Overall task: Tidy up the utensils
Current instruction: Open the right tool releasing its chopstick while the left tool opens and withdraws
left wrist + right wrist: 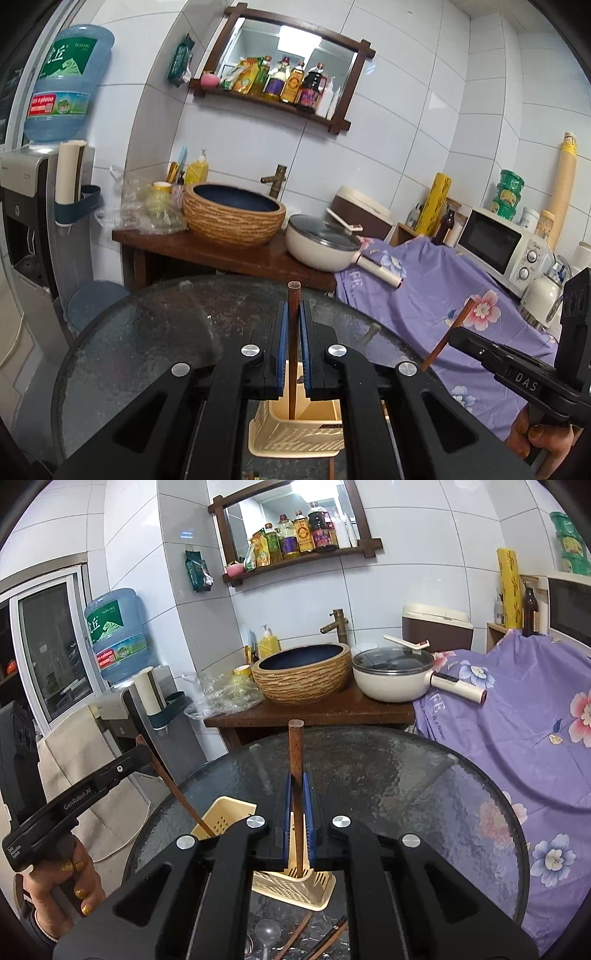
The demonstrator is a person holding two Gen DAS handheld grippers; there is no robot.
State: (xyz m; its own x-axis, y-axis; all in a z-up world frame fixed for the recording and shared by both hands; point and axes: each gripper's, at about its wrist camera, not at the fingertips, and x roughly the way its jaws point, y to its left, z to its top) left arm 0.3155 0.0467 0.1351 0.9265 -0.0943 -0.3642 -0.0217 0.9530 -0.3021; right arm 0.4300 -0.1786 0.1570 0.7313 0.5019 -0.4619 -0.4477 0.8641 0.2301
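My left gripper (294, 325) is shut on a brown wooden chopstick (293, 354), held upright with its lower end inside a cream plastic utensil holder (295, 435) on the round glass table (147, 332). My right gripper (298, 805) is shut on a second brown chopstick (296, 760), also upright with its tip in the same holder (295, 886). Each gripper shows in the other's view: the right one (458, 334) and the left one (146, 751), each with its chopstick. More chopsticks (314, 938) and a clear spoon (267, 932) lie on the glass near me.
Behind the table stands a wooden counter (221, 254) with a woven basin (232, 214), a tap and a white lidded pan (321, 243). A purple floral cloth (461, 302) covers the surface at right, with a microwave (498, 243). A water dispenser (33, 206) stands at left.
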